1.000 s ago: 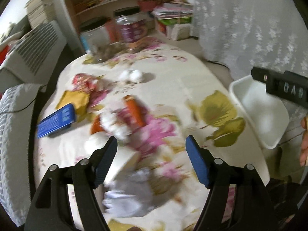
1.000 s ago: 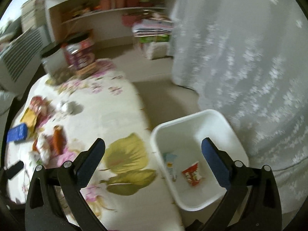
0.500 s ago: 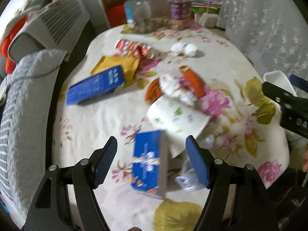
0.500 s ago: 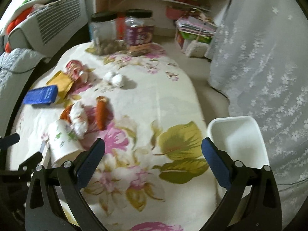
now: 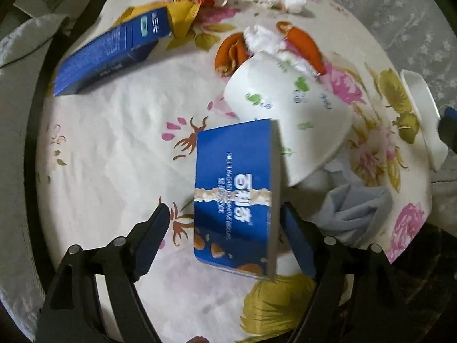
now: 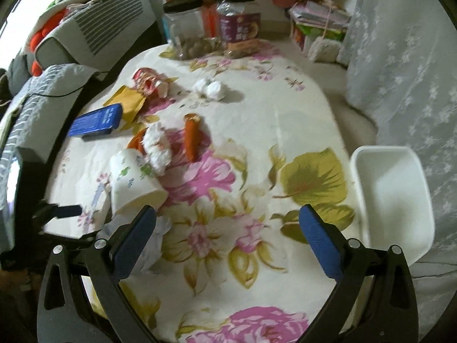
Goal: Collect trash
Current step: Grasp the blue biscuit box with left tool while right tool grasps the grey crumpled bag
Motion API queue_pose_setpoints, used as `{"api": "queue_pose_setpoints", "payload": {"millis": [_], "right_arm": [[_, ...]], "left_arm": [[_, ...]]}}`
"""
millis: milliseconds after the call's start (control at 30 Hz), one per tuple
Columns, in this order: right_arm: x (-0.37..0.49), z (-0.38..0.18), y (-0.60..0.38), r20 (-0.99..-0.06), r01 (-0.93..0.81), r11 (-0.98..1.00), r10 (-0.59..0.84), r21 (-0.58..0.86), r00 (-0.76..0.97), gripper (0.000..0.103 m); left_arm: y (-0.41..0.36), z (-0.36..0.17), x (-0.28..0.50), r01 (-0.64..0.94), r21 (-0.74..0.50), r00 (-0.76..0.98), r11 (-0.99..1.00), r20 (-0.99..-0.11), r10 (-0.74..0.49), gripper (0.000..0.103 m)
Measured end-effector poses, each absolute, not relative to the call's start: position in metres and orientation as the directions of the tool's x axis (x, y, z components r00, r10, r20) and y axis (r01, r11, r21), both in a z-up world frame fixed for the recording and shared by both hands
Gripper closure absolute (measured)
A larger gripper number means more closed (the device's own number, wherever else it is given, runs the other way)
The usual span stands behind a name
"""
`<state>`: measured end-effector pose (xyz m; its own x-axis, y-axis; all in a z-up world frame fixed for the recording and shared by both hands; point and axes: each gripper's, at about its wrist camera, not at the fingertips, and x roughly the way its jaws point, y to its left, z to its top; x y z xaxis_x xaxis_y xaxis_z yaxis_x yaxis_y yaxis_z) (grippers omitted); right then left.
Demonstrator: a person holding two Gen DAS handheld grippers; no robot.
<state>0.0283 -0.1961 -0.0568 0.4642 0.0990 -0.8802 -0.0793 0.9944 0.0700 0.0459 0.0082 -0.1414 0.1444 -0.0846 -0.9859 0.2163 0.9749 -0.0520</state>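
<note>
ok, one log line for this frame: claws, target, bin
left claw: open, straddling blue snack box, no contact | right claw: open, empty, above tablecloth | white bin: at table's right edge

Blue box (image 5: 232,200), floral tablecloth (image 6: 257,120)

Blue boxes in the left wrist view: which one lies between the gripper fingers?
The biscuit box with almond pictures lies between the open left gripper fingers; the long blue box lies far away, near the yellow packet.
</note>
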Motion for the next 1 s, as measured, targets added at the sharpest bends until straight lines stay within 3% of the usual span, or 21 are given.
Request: {"api": "queue_pose_setpoints", "payload": {"millis": [100, 133, 533, 733, 833, 900, 1000], "right_arm": [[0.027, -0.062, -0.189, -0.889, -0.124, 0.985, 0.161, 0.119, 0.429, 0.007], [0.027, -0.063, -0.186, -0.890, -0.140, 0.982, 0.178, 0.130, 0.420, 0.007], [0.009, -0.080, -0.121, -0.917, -0.413, 0.905, 0.250, 0.106, 0.311, 0.007], [0.014, -0.103, -0.104, -0.935, -0.404, 0.910, 0.217, 0.089, 0.282, 0.007], [0.017, -0.115, -0.098, -0.943, -0.407, 0.906, 0.230, 0.117, 0.241, 0.023], [0.019, -0.116, -0.094, -0.940, -0.414, 0.893, 0.277, 0.175, 0.201, 0.043], [0.019, -0.106, -0.093, -0.931, -0.417, 0.892, 0.289, 0.177, 0.222, 0.052]], "left_arm": [[0.015, -0.146, 0.049, 0.195, -0.094, 0.127, 0.976, -0.985, -0.120, 0.032], [0.017, -0.147, 0.049, 0.188, -0.115, 0.119, 0.975, -0.983, -0.139, 0.049], [0.047, -0.106, 0.045, 0.118, -0.100, 0.253, 0.988, -0.959, -0.127, 0.049], [0.060, -0.099, 0.041, 0.068, -0.085, 0.292, 0.994, -0.951, -0.101, 0.049], [0.064, -0.098, 0.042, 0.054, -0.078, 0.303, 0.996, -0.949, -0.091, 0.049], [0.065, -0.097, 0.041, 0.051, -0.077, 0.312, 0.996, -0.946, -0.089, 0.049], [0.066, -0.094, 0.041, 0.048, -0.078, 0.332, 0.996, -0.939, -0.090, 0.049]]}}
